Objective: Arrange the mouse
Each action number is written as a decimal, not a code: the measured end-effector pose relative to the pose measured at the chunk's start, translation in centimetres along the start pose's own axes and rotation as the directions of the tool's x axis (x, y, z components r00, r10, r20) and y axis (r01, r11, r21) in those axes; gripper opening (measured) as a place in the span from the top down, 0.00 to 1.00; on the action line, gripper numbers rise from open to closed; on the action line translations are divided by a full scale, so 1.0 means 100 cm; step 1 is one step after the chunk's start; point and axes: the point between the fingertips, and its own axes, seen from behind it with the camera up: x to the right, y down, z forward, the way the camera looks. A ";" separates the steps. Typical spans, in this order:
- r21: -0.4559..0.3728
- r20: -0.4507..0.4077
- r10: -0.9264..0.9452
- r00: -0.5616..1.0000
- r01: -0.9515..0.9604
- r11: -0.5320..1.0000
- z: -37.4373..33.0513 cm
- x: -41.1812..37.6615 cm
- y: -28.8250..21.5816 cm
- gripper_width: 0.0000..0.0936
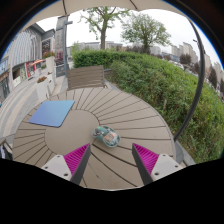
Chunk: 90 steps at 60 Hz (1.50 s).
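A small grey-and-teal mouse lies on the round wooden slatted table, just ahead of my fingers and a little left of the middle between them. A blue mouse mat lies flat on the table farther off to the left. My gripper is open, with the pink pads spread wide apart and nothing between them. It hovers above the table's near part.
A wooden bench stands beyond the table's far side. A green hedge runs along the right. Buildings and shopfronts stand at the left, trees behind.
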 end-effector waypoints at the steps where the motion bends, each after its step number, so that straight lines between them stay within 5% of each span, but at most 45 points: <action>1: -0.002 0.000 0.002 1.000 -0.002 1.000 0.005 0.001 0.000 0.08; 44: -0.018 -0.090 0.024 0.996 -0.025 1.000 0.125 0.033 -0.033 0.08; 53: -0.023 -0.092 0.056 0.994 -0.058 0.998 0.129 0.028 -0.031 0.25; 57: -0.028 -0.111 0.061 0.992 -0.064 0.998 0.131 0.032 -0.031 0.52; 72: -0.018 -0.141 0.113 0.983 -0.117 0.993 0.096 0.009 -0.080 0.56; 90: 0.080 0.011 0.089 0.996 -0.089 0.993 0.076 -0.179 -0.184 0.56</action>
